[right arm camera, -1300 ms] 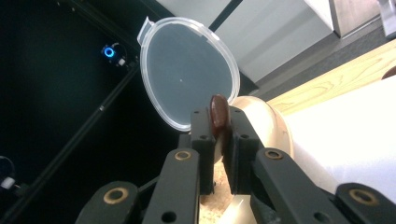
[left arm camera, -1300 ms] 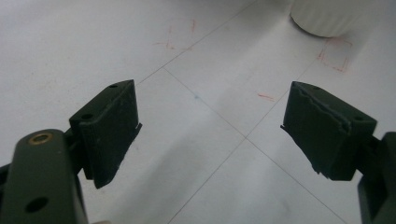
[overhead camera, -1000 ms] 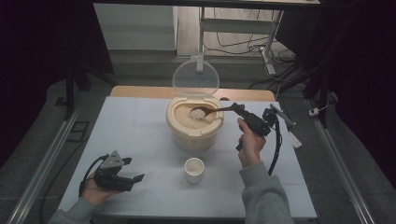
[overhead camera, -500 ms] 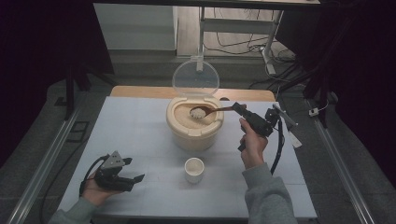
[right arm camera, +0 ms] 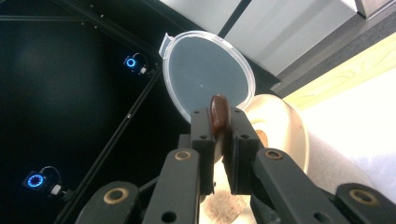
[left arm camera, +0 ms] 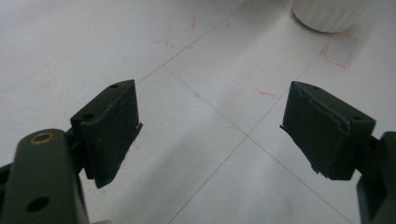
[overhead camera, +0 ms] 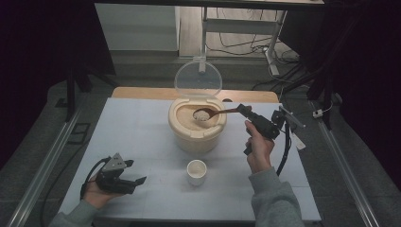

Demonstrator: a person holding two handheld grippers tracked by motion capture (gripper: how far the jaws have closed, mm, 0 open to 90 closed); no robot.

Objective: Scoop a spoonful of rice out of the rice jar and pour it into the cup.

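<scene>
Over the round beige container (overhead camera: 197,125), whose clear lid (overhead camera: 198,78) stands open at the far side, the right gripper (overhead camera: 246,111) clenches a brown wooden spoon (overhead camera: 211,113) heaped with pale grain. Best keep the bowl level and travel slowly toward the small white cup (overhead camera: 196,171) nearer the person. Near left, the left gripper (overhead camera: 136,182) rests released.

This is a lab-style recording booth, not a home kitchen. A white table (overhead camera: 142,142) marked with thin grid lines and red pen marks (left arm camera: 338,49) stands inside a dark-curtained metal frame (overhead camera: 71,94), with loose cables (overhead camera: 279,75) on the floor and blue-ringed tracking units (right arm camera: 131,62) mounted in the black surround.
</scene>
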